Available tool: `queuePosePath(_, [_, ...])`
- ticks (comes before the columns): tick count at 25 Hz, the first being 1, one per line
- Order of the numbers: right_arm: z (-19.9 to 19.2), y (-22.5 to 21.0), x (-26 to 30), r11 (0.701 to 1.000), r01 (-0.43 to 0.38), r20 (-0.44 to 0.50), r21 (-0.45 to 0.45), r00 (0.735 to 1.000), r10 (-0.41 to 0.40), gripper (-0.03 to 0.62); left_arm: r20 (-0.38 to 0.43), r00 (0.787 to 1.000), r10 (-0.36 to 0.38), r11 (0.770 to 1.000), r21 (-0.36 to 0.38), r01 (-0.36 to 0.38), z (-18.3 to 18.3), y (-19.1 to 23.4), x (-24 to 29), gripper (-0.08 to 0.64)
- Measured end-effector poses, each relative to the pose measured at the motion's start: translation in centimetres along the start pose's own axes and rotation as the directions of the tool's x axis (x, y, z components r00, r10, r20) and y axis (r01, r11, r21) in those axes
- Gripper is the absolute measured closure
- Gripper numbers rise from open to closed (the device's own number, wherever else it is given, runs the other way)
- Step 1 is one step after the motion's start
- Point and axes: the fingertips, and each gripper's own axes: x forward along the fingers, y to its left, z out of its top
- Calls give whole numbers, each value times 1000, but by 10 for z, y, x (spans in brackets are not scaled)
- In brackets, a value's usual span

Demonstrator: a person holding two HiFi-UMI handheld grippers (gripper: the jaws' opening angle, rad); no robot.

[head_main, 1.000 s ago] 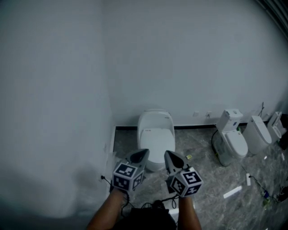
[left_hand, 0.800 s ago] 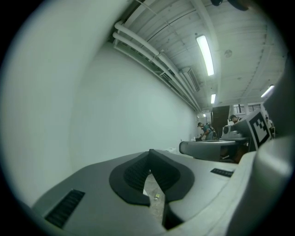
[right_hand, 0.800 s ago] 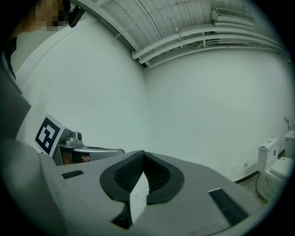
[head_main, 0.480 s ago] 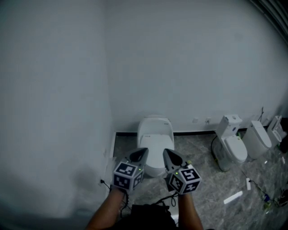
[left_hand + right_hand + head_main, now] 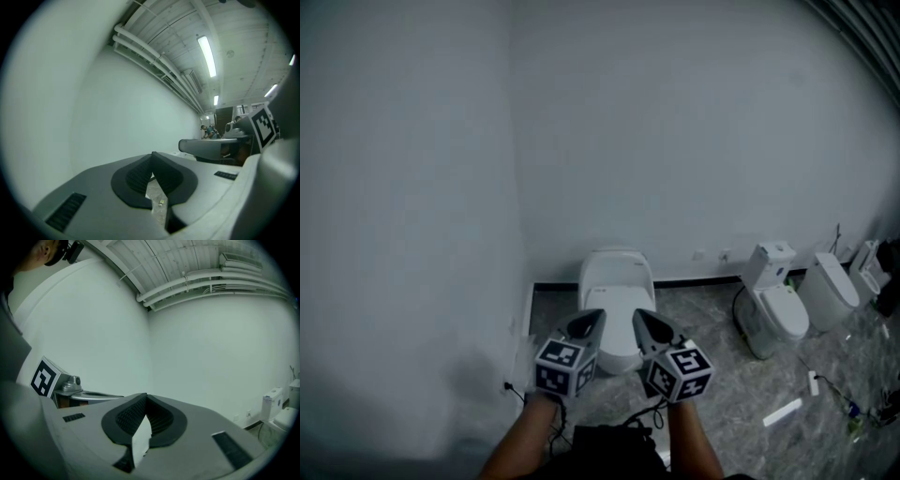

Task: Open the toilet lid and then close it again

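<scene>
A white toilet (image 5: 617, 291) with its lid down stands against the back wall, near the room's left corner. My left gripper (image 5: 596, 317) and right gripper (image 5: 639, 317) are held side by side in front of me, well above and short of the toilet, touching nothing. Both are shut with nothing between the jaws. In the left gripper view the black pads (image 5: 159, 176) meet at their tips and the right gripper's marker cube (image 5: 263, 126) shows at the right. In the right gripper view the black pads (image 5: 154, 417) meet as well, with bare wall beyond.
Two more white toilets (image 5: 773, 305) (image 5: 828, 289) stand along the back wall to the right. A white bar (image 5: 782, 412) and small loose items lie on the grey marble floor (image 5: 722, 394). The left wall (image 5: 403, 234) is close. A cable (image 5: 514, 387) runs by the left wall's foot.
Both grippers have risen a little together, and the head view has tilted upward, so the toilet sits lower and further from them in the picture. Both stay shut.
</scene>
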Motion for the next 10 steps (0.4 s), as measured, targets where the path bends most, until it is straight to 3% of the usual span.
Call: queuePosePath(10, [2, 2, 2, 1000, 11, 3, -6, 1000, -11, 584, 6, 1000, -18, 1000, -2, 18, 2, 1, 1, 554])
